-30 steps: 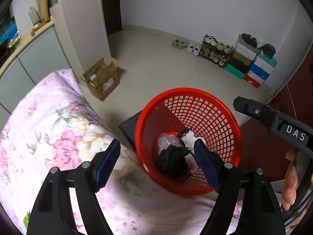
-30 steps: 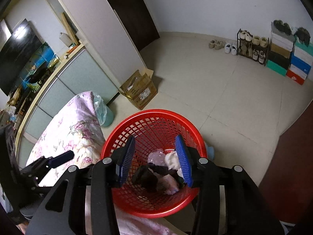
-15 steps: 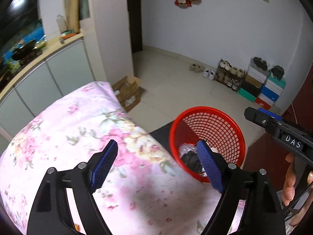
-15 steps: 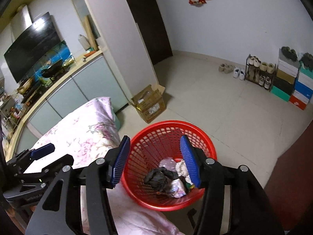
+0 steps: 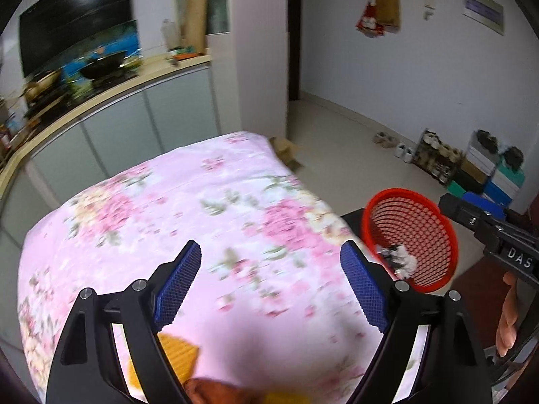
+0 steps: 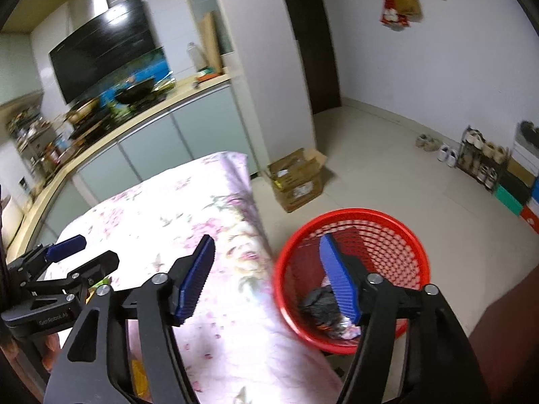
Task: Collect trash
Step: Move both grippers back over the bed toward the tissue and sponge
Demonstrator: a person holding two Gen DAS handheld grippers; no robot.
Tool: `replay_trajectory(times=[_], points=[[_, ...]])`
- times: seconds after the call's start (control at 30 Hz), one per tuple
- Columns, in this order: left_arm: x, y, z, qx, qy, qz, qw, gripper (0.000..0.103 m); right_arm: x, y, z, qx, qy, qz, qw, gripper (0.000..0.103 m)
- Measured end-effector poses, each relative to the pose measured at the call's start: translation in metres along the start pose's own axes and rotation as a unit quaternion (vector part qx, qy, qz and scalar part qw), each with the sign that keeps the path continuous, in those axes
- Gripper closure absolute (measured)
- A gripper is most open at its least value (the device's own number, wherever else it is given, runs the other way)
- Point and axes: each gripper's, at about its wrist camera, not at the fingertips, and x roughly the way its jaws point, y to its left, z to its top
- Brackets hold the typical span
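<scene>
A lived-in home: behind the flower-print table runs a kitchen counter with a wok, and right of it a shoe rack against the wall

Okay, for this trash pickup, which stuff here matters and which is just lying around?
Job:
- red basket
- trash in it
- orange scrap near the table edge, likely next
- left gripper, right gripper, both empty

Just lying about:
- cardboard box
- shoe rack
- wok
- floral tablecloth
</scene>
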Motion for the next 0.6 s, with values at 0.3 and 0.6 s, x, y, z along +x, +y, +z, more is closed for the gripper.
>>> replay_trajectory(times=[0.3,0.6], points=[[-0.027,0.071,-0.033,-0.073,0.001,0.037,0.9967,0.021,0.011,0.061,-0.015,-0.047,0.028,0.055,0.997,0.033],[-0.068,0.174,-0.082,-0.183,0.007,0.076,0.9801,0.021,0.024,0.129,-0.036,-0.100,0.062,0.112,0.987,0.033]])
